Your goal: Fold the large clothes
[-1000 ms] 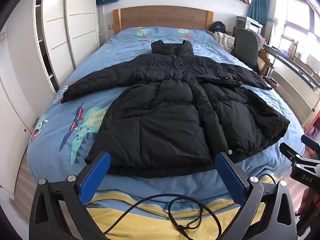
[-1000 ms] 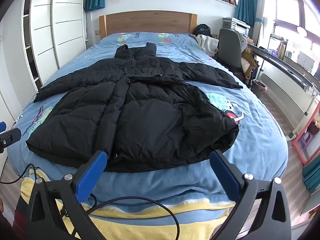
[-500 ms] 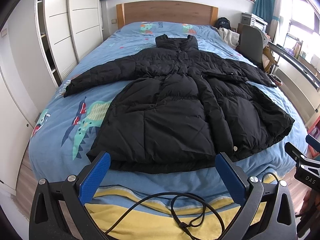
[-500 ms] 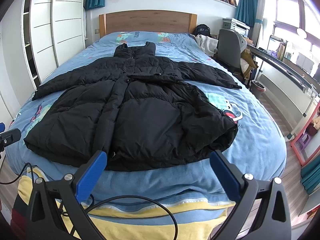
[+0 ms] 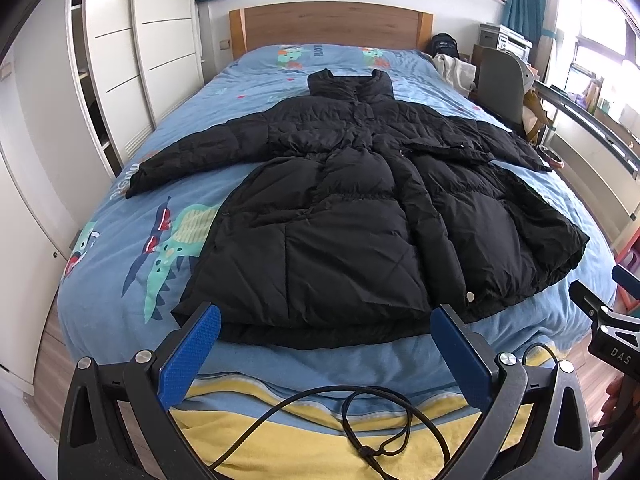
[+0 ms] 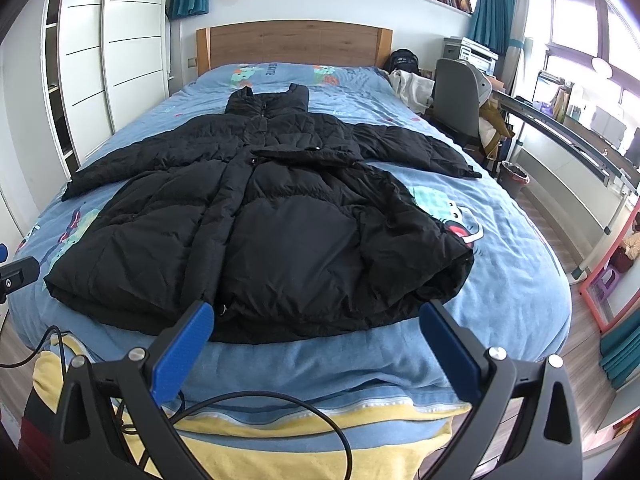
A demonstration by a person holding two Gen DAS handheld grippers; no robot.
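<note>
A long black puffer coat (image 5: 360, 216) (image 6: 264, 224) lies spread flat on the bed, collar toward the headboard, both sleeves stretched out to the sides, hem at the near edge. My left gripper (image 5: 326, 320) hovers open just short of the hem, nothing between its blue pads (image 5: 188, 356). My right gripper (image 6: 314, 314) is likewise open and empty near the hem, further to the right. The coat's right hem corner is bunched and puffed up.
The bed (image 5: 132, 216) has a blue cartoon-print cover with a yellow band at the foot. Black cables (image 5: 360, 420) dangle below both grippers. White wardrobes (image 5: 132, 60) line the left. A grey chair (image 6: 456, 96), desk rail and bin (image 6: 514, 174) stand on the right.
Both grippers have drifted slightly higher and closer over the foot of the bed, so the coat looks larger. The coat itself has not moved. Both grippers remain open.
</note>
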